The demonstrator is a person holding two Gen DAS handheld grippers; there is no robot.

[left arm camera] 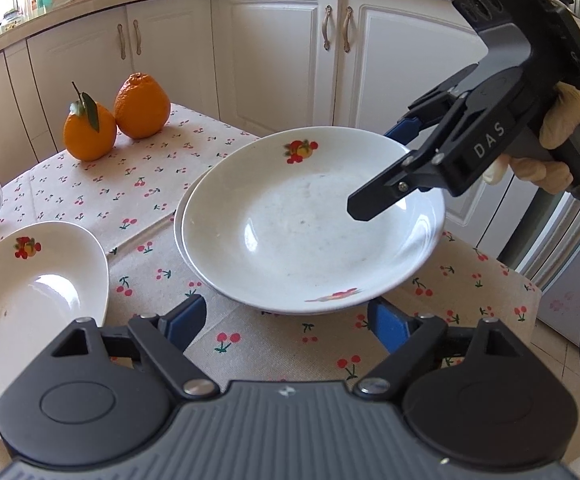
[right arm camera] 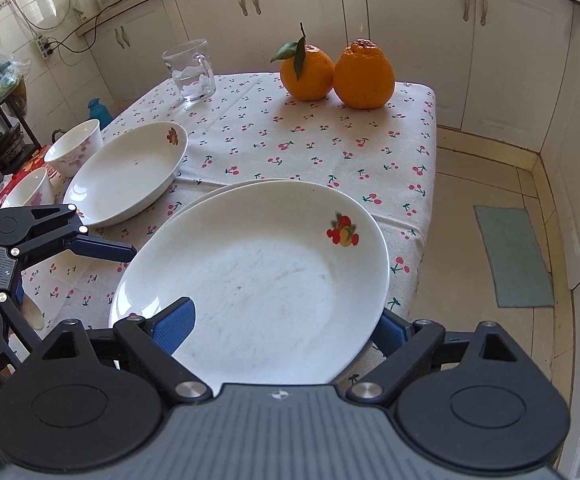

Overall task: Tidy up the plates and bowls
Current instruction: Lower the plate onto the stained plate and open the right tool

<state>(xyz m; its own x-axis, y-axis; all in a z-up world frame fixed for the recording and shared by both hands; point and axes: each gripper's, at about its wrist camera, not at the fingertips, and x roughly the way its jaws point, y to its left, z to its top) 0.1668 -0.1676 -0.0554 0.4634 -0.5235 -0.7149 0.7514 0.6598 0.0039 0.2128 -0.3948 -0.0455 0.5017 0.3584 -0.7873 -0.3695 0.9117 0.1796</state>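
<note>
Two white fruit-print plates lie stacked near the table's right edge: the top plate [left arm camera: 290, 232] [right arm camera: 258, 280] covers a lower plate [left arm camera: 179, 216] [right arm camera: 214, 194], of which only a rim shows. My right gripper [left arm camera: 372, 170] [right arm camera: 284, 320] is open and straddles the top plate's rim. One pad [right arm camera: 174, 326] is over the plate's inside, and the other [right arm camera: 392, 332] is outside under the rim. My left gripper [left arm camera: 288, 322] is open at the opposite rim, its pads wide apart and clear of the plate. One of its fingers [right arm camera: 102, 250] shows in the right wrist view.
A third deep plate [left arm camera: 22, 300] [right arm camera: 126, 172] lies to the left, with two small bowls [right arm camera: 76, 148] [right arm camera: 30, 192] beyond it. Two oranges [left arm camera: 142, 106] [right arm camera: 364, 76] and a glass mug [right arm camera: 190, 70] stand at the far side. Cabinets surround the cherry-print table [right arm camera: 330, 140].
</note>
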